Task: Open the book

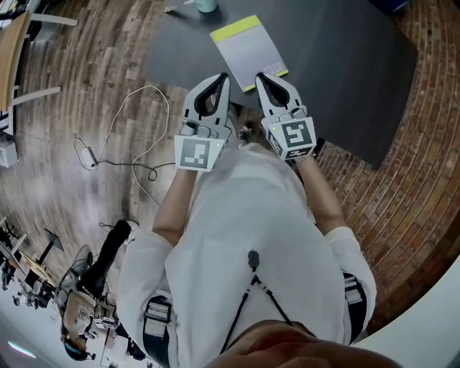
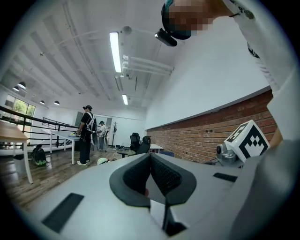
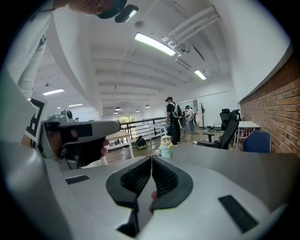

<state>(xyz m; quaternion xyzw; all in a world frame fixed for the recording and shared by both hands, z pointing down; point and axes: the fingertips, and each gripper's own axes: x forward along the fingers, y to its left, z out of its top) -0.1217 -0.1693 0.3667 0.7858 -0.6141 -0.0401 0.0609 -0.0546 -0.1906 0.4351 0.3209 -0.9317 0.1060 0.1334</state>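
Observation:
A closed book (image 1: pixel 248 50) with a grey cover and a yellow-green strip along its far edge lies on the dark grey table (image 1: pixel 345 65). It shows only in the head view. My left gripper (image 1: pixel 224 76) hangs just short of the book's near edge, with its jaws shut and nothing between them. My right gripper (image 1: pixel 259 75) is beside it at the book's near right corner, also shut and empty. In the left gripper view the pads (image 2: pixel 159 174) meet at the tip. In the right gripper view the pads (image 3: pixel 161 178) are pressed together too.
A teal cup (image 1: pixel 206 5) stands at the table's far edge, seen with a small figure (image 3: pixel 165 145) in the right gripper view. A white cable (image 1: pixel 122 136) lies on the wooden floor to the left. People (image 2: pixel 86 134) stand far off by tables and office chairs (image 3: pixel 229 126).

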